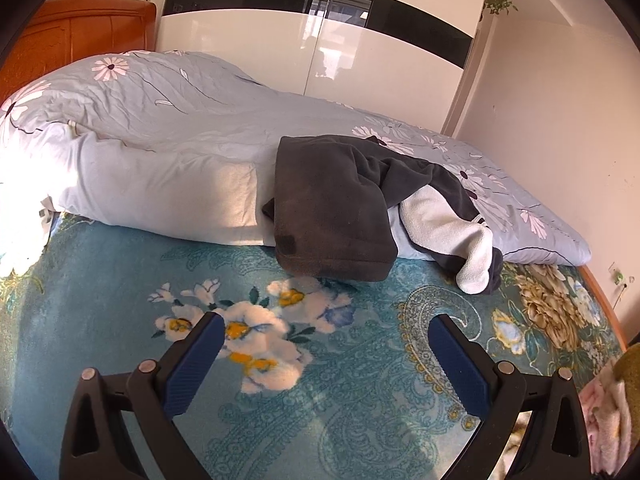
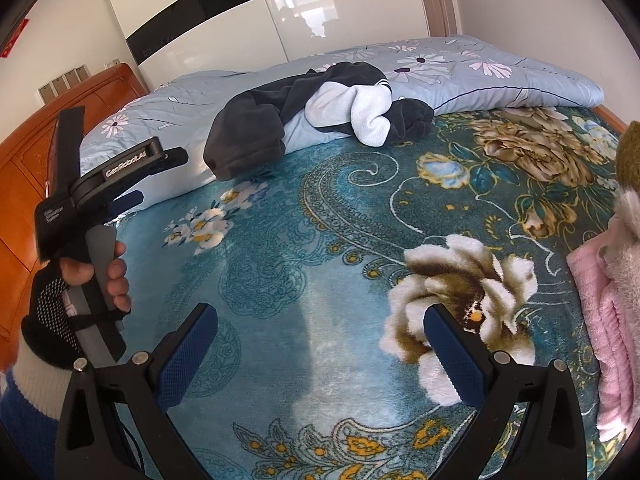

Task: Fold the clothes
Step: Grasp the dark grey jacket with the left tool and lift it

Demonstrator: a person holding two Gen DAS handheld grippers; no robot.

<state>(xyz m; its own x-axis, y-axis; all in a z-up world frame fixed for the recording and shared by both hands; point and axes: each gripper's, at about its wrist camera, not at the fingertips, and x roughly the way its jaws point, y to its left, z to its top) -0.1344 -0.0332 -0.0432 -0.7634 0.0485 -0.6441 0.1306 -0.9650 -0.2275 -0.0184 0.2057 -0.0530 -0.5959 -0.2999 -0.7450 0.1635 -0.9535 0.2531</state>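
Observation:
A crumpled dark grey garment with a white fleece lining (image 1: 344, 208) lies heaped on the edge of the quilt, partly hanging onto the blanket. It also shows in the right wrist view (image 2: 320, 112) at the far middle. My left gripper (image 1: 324, 340) is open and empty, hovering over the teal floral blanket (image 1: 120, 272) short of the garment. My right gripper (image 2: 320, 332) is open and empty over the blanket (image 2: 280, 220). The left gripper's body (image 2: 120, 176), held in a gloved hand, shows at the left of the right wrist view.
A light blue flowered quilt (image 1: 168, 120) lies bunched along the far side of the bed. Folded pink towels or clothes (image 2: 604, 320) sit at the right edge, with an olive item (image 2: 628, 152) above. An orange wooden headboard (image 2: 24, 184) stands left; a glossy wardrobe (image 1: 320, 32) behind.

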